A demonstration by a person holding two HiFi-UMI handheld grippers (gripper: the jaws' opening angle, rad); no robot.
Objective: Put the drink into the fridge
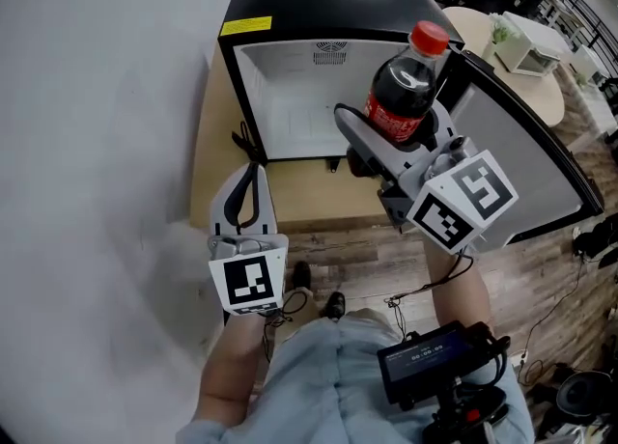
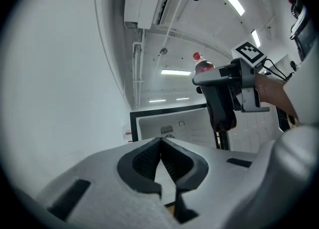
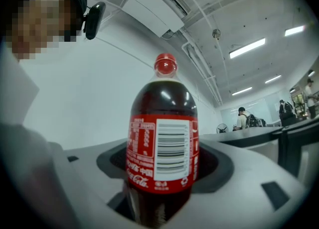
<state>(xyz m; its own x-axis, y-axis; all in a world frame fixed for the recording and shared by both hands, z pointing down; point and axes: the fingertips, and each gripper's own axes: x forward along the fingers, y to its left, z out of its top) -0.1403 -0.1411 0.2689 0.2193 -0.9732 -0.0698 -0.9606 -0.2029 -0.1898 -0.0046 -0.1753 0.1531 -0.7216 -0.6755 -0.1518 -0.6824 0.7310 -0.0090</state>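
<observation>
The drink is a cola bottle (image 1: 406,90) with a red cap and red label, upright in front of the open fridge. My right gripper (image 1: 388,138) is shut on its lower body; the right gripper view shows the bottle (image 3: 164,148) filling the space between the jaws of the right gripper (image 3: 162,175). The black mini fridge (image 1: 290,8) has a bare white inside and its door (image 1: 526,157) swung open to the right. My left gripper (image 1: 249,186) is shut and holds nothing, low in front of the fridge's left side. From the left gripper (image 2: 160,142) view, the bottle (image 2: 202,66) hangs above the fridge (image 2: 172,123).
The fridge stands on a light wooden board (image 1: 290,196) over wood-look flooring (image 1: 541,268). A white wall (image 1: 97,143) is close on the left. A round table (image 1: 541,75) with a white box stands at the back right. A black device (image 1: 435,360) hangs at the person's waist.
</observation>
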